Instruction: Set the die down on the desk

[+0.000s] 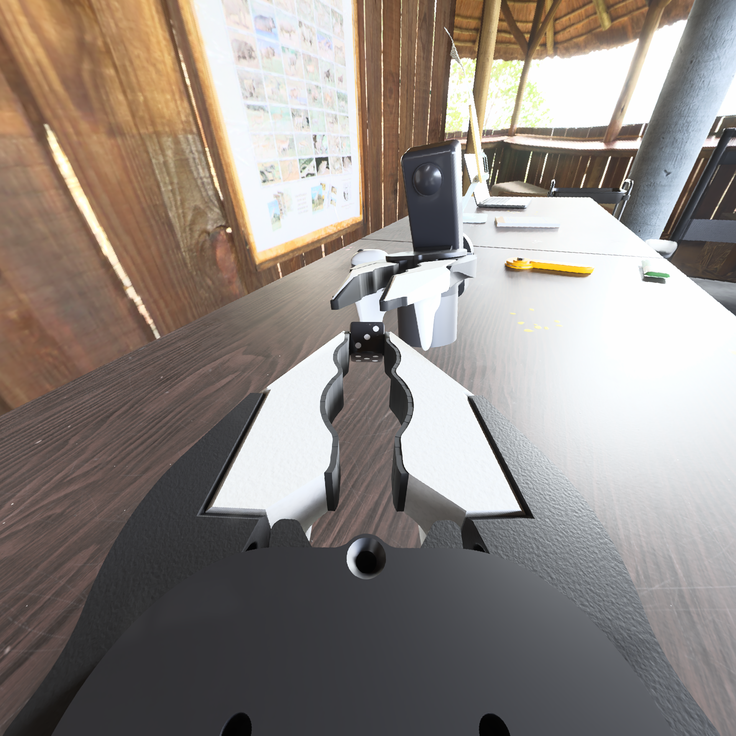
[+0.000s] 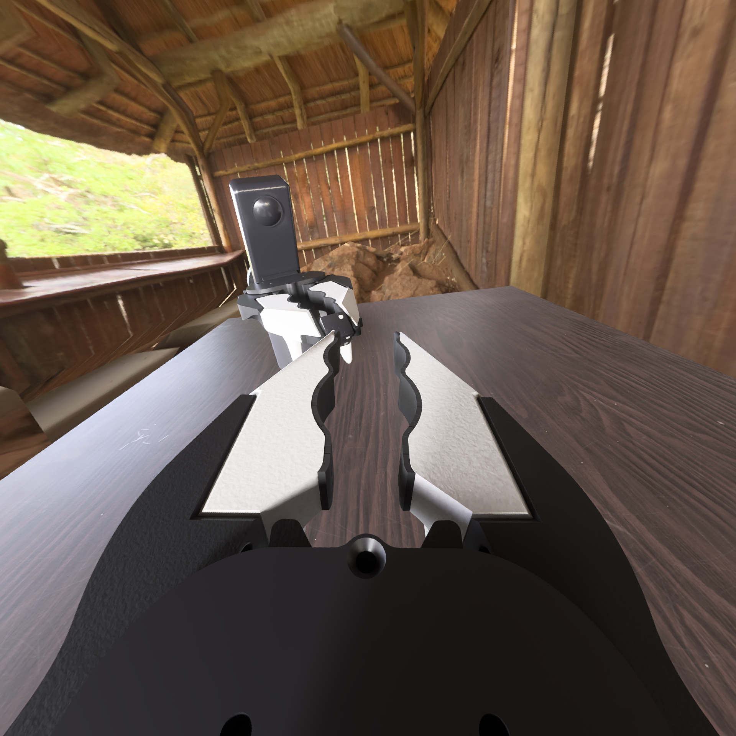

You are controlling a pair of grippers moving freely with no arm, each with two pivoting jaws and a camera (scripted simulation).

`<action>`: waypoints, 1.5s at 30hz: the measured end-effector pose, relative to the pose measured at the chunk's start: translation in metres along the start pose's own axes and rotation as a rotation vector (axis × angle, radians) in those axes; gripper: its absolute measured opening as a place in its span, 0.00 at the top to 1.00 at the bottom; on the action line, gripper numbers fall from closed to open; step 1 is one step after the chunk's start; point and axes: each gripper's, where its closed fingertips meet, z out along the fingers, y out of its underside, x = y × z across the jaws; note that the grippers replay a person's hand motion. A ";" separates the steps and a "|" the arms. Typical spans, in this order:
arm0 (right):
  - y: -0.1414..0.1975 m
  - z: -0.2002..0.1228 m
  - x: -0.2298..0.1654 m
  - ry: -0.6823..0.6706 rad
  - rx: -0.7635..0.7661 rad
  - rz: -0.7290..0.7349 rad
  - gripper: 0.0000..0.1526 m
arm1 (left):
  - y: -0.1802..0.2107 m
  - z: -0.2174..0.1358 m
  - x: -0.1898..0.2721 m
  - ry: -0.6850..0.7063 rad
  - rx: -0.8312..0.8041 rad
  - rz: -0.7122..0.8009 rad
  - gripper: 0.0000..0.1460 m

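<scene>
My left gripper [image 1: 366, 345] is shut on a black die [image 1: 367, 341] with white pips, pinched between its fingertips just above the dark wooden desk [image 1: 557, 418]. My right gripper [image 2: 364, 338] is open and empty, low over the desk [image 2: 577, 398], pointing at the left gripper. In the left wrist view the right gripper [image 1: 363, 304] faces me just beyond the die. In the right wrist view the left gripper [image 2: 338, 318] shows ahead with the die [image 2: 338, 324] at its tips, close to my left fingertip [image 2: 329, 338].
A yellow flat tool [image 1: 549, 267], a small white and green item [image 1: 654, 273], a flat book [image 1: 525, 223] and a laptop [image 1: 502, 201] lie farther along the desk. A wooden wall with a framed poster [image 1: 286, 99] runs along the left. A grey pillar [image 1: 677, 119] stands at the far right.
</scene>
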 end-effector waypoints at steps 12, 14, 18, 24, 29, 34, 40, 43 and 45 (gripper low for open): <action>0.003 0.000 0.000 0.005 -0.024 -0.021 0.85 | 0.002 0.000 -0.001 -0.007 -0.014 0.020 0.89; 0.004 0.000 0.000 0.006 -0.031 -0.020 0.85 | 0.003 0.000 -0.001 -0.008 -0.018 0.023 0.89; 0.004 0.000 0.002 0.017 -0.041 -0.017 0.84 | 0.004 0.000 -0.003 -0.017 -0.023 0.025 0.89; -0.006 -0.007 0.019 0.133 0.004 -0.027 0.83 | 0.002 -0.002 -0.007 -0.036 -0.006 0.010 0.89; -0.014 -0.016 0.033 0.199 0.043 0.007 0.83 | 0.006 0.000 -0.004 -0.031 -0.014 0.031 0.89; -0.021 -0.022 0.038 0.251 0.075 0.008 0.88 | 0.014 0.004 0.015 0.023 -0.052 0.024 0.89; -0.033 -0.034 0.038 0.324 0.110 -0.068 0.89 | 0.037 0.008 0.060 0.150 -0.221 0.000 0.89; -0.034 -0.040 0.034 0.339 0.129 -0.071 0.88 | 0.052 0.009 0.084 0.172 -0.261 -0.022 0.89; -0.032 -0.046 0.033 0.369 0.132 -0.078 0.87 | 0.064 0.007 0.101 0.188 -0.292 -0.040 0.89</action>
